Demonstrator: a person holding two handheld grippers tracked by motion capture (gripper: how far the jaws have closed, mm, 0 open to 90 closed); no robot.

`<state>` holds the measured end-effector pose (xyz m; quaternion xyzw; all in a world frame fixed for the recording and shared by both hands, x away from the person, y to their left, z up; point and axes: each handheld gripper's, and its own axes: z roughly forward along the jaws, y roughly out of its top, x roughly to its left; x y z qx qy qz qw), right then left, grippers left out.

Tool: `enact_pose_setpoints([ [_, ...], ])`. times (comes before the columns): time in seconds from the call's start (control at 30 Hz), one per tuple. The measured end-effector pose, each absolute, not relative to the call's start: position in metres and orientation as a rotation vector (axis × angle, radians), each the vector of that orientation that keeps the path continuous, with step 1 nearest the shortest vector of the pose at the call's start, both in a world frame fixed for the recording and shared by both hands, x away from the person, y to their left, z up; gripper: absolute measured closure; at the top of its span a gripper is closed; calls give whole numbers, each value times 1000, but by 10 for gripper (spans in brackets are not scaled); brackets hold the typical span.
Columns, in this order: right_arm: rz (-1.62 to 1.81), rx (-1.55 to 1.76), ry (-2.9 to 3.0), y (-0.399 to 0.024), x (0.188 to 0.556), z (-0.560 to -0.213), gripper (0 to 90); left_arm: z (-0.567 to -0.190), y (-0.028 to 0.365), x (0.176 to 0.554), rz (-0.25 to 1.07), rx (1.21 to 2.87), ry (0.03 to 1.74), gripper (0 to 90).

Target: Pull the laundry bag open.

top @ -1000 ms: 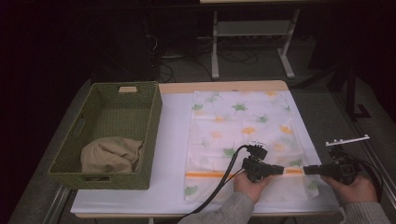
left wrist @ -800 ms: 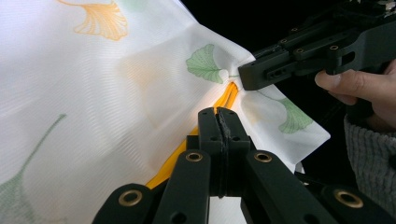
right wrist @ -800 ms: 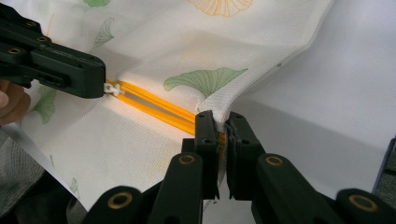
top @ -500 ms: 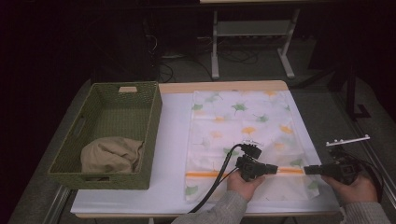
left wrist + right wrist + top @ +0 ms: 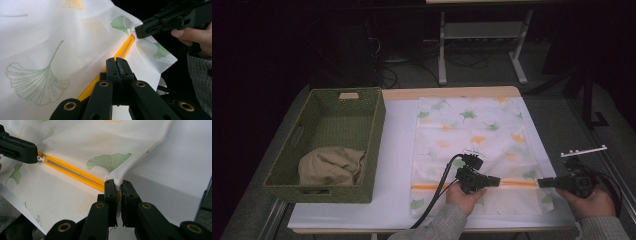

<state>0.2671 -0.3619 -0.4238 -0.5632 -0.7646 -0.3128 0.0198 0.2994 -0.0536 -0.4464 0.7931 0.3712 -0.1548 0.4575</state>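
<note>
Your table [image 5: 397, 150], white-topped with a wooden far edge

On it you have a green woven basket [image 5: 362, 130] at the left with a tan cloth [image 5: 331, 166] bundled inside, and beside it a white mesh bag [image 5: 472, 125] printed with ginkgo leaves, lying flat, its orange zipper [image 5: 517, 183] near your edge.

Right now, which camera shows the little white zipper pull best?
The right gripper view: the white zipper pull sits sharp at the left gripper tip on the orange zipper. The left gripper view hides it behind its own jaws; from the high view it's too small to tell.
</note>
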Motion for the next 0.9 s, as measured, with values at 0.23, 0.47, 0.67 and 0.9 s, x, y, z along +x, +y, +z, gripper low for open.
enact_pose_setpoints([
  [0.23, -967, -1751, -2374, -363, 267, -424, 839, -446, -47, 300, -383, 1959, 917, 899],
  [0.47, -954, -1754, -2378, -363, 266, -425, 839, -445, -36, 300, -381, 1962, 925, 899],
  [0.67, -955, -1756, -2378, -363, 266, -425, 839, -446, -28, 299, -378, 1951, 942, 899],
  [0.9, -949, -1762, -2382, -363, 266, -426, 839, -445, -18, 299, -367, 1945, 954, 899],
])
